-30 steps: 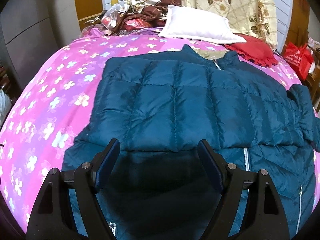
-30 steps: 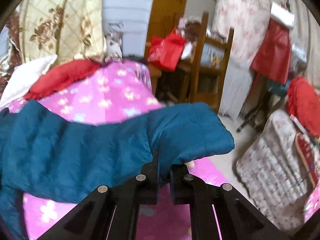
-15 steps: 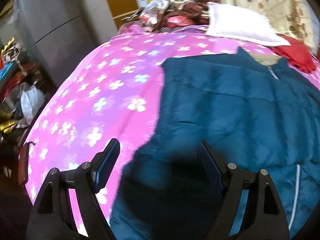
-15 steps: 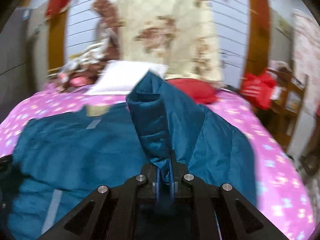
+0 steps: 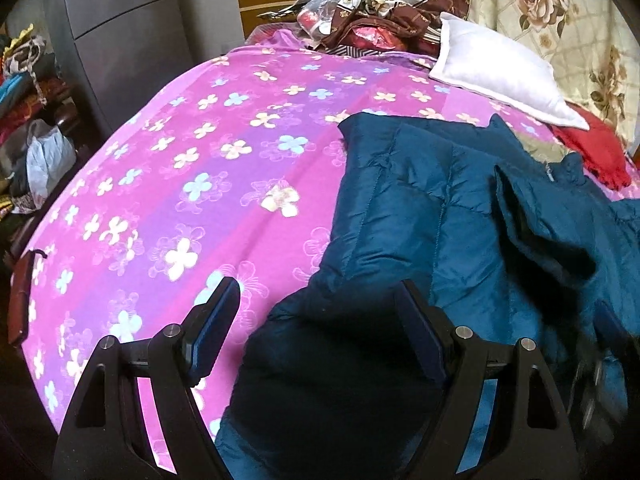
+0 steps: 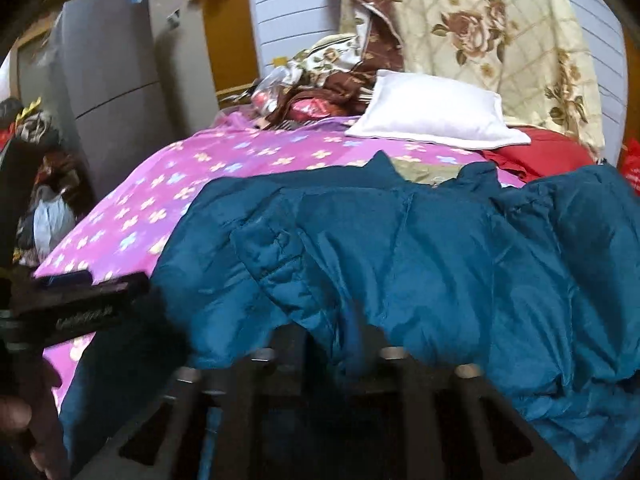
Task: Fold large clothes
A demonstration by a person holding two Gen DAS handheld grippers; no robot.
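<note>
A teal quilted jacket [image 5: 400, 208] lies front up on the bed, collar toward the pillows. In the right wrist view its right sleeve [image 6: 304, 248] lies folded across the body. My right gripper [image 6: 324, 344] is under the sleeve's end. Its jaws are opening and stand apart, and loose fabric droops over and between the blurred fingers, hiding the tips. My left gripper [image 5: 316, 308] hovers open over the jacket's near left hem with nothing gripped; its left finger is over the sheet. The left gripper [image 6: 80, 296] also shows at the left edge of the right wrist view.
The pink flowered sheet [image 5: 180, 160] covers the bed. At the head are a white pillow [image 5: 496, 76], a red cloth [image 5: 596, 148] and piled bedding [image 5: 380, 4]. A grey cabinet [image 5: 128, 36] and heaped clutter [image 5: 32, 120] stand beyond the bed's left side.
My right gripper carried the sleeve from the bed's right side across onto the jacket's body, and its jaws have come apart. My left gripper shifted left toward the jacket's left edge, still open.
</note>
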